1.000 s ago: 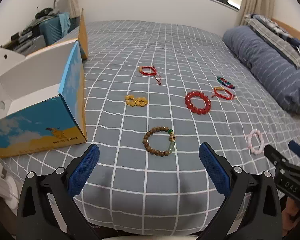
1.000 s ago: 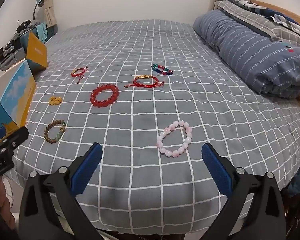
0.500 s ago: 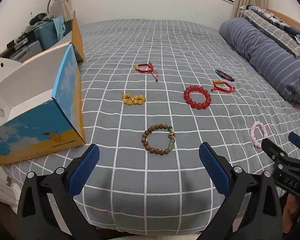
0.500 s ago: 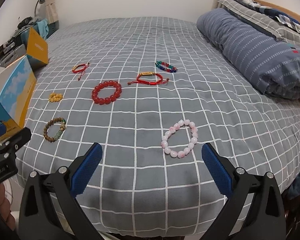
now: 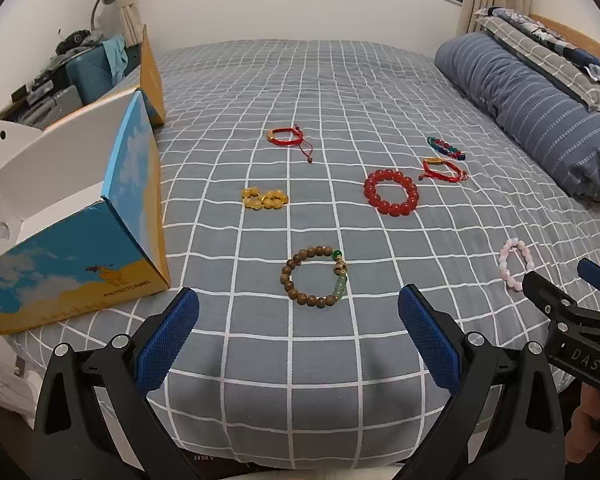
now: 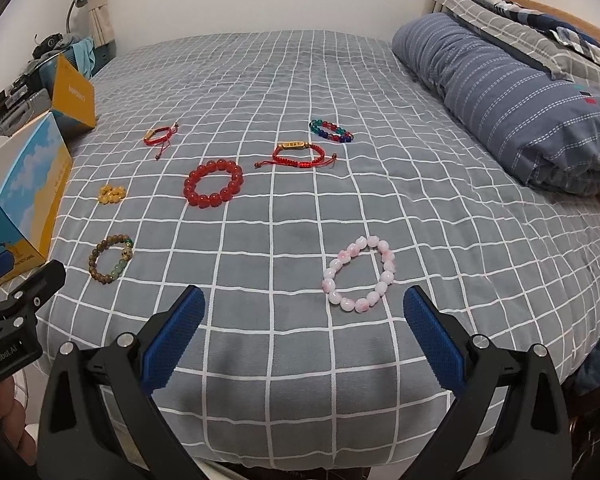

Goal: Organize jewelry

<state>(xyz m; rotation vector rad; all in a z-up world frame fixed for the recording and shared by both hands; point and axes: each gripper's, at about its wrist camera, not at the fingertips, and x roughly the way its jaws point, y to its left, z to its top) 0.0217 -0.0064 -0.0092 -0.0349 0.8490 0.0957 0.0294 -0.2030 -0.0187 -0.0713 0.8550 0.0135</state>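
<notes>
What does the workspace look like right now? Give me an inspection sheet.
Surface: grey checked bedspread, flat.
Job's things: seven bracelets lying apart: wooden-bead, pink-bead, red-bead, yellow-bead, multicolour-bead, two red cord bracelets.
Box: open cardboard box on the bed's left edge.
Clutter: rolled blue quilt.
Grippers: left gripper and right gripper open, empty.
Cables: nothing seen.
Surroundings: desk lamp, window, curtains.

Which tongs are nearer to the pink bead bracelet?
The right tongs: the pink bead bracelet lies just ahead of their open tips. The left tongs face the brown bracelet, farther left.
</notes>
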